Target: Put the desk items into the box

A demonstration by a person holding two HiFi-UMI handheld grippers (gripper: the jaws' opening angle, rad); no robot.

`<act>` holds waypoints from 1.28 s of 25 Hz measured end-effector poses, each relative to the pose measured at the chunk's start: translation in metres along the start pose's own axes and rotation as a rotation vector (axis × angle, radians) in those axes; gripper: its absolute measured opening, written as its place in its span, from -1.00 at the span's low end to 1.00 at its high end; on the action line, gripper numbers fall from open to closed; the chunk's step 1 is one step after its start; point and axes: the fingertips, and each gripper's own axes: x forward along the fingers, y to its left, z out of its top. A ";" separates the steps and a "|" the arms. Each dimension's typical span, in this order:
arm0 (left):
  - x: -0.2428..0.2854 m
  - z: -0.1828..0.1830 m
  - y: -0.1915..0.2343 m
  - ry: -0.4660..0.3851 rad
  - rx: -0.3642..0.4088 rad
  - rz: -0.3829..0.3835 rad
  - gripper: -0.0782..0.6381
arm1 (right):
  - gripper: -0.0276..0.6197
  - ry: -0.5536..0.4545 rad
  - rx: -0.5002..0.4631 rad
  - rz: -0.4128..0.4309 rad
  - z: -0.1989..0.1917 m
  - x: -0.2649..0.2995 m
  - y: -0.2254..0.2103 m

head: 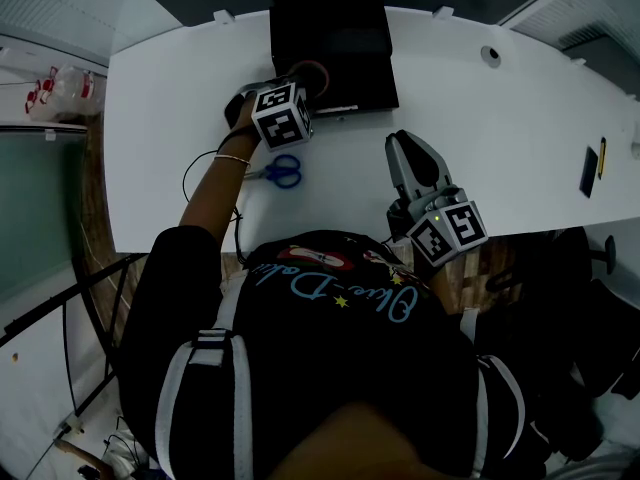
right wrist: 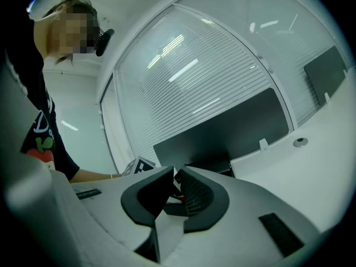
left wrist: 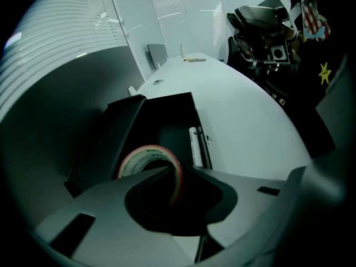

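We pinch the tape roll in the left gripper jaws above the box to drop it in; the right gripper jaws rest closed, empty.

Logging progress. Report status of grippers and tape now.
Left gripper shut on white, red-edged tape roll, over open black box. Right gripper shut, empty, at white desk edge. Blue-handled scissors on desk, not in the way.

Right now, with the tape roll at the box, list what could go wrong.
1. The left gripper pinches only the tape roll's thin wall; it could twist or slip.
2. The roll is on edge over the box beside a white marker; released, it may roll.
3. The scissors lie by the left arm; pulling back could knock them.
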 end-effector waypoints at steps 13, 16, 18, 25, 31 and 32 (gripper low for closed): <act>-0.022 0.003 0.006 -0.068 -0.073 0.079 -0.41 | -0.79 -0.003 -0.012 0.030 0.003 0.000 0.009; -0.037 0.008 0.015 -0.154 -0.165 0.128 -0.41 | -0.79 -0.002 -0.016 0.039 0.004 0.000 0.011; -0.048 0.009 0.020 -0.202 -0.214 0.161 -0.42 | -0.79 0.001 -0.019 0.048 0.004 0.001 0.013; -0.083 0.000 0.026 -0.305 -0.305 0.310 -0.70 | -0.79 0.010 -0.042 0.101 0.004 0.005 0.026; -0.148 0.011 0.023 -0.614 -0.488 0.469 -0.71 | -0.79 0.023 -0.047 0.137 0.005 0.005 0.035; -0.156 0.008 0.021 -0.635 -0.520 0.485 -0.71 | -0.79 0.025 -0.046 0.142 0.005 0.006 0.036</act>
